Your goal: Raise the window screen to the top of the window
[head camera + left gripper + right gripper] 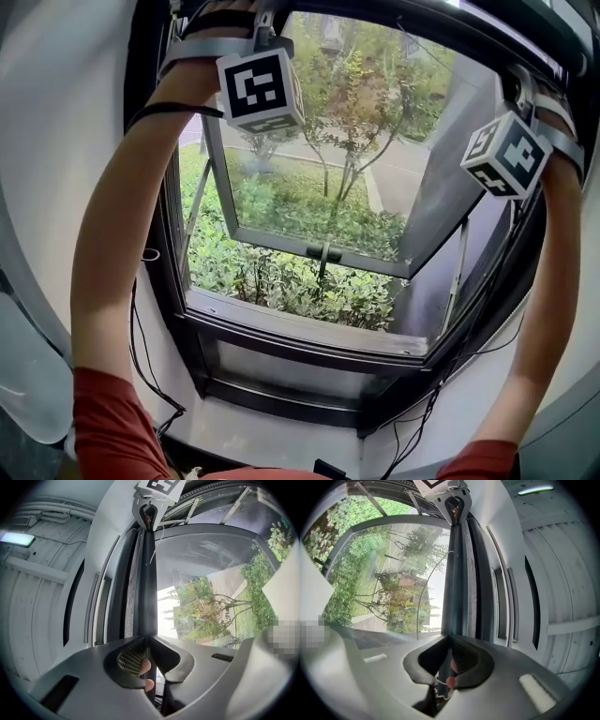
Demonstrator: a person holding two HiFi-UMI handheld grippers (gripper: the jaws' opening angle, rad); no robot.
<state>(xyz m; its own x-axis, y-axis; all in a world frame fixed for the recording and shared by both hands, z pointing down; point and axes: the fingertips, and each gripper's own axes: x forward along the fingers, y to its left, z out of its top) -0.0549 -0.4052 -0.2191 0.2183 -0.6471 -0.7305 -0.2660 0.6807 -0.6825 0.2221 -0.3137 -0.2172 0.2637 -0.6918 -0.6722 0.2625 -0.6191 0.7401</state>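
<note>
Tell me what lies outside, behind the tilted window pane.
Green shrubs, a thin tree and a paved path. A marker cube covers the pane's top left corner.

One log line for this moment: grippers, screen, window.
left gripper: shut on screen bar | right gripper: shut on screen bar | window: swung open | screen bar: high, near window top

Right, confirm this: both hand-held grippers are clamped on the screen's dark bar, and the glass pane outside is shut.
The glass pane is not shut: the head view shows it swung outward, lower edge clear of the sill. The left hand-held gripper and right hand-held gripper are both clamped on the screen's dark bar.
</note>
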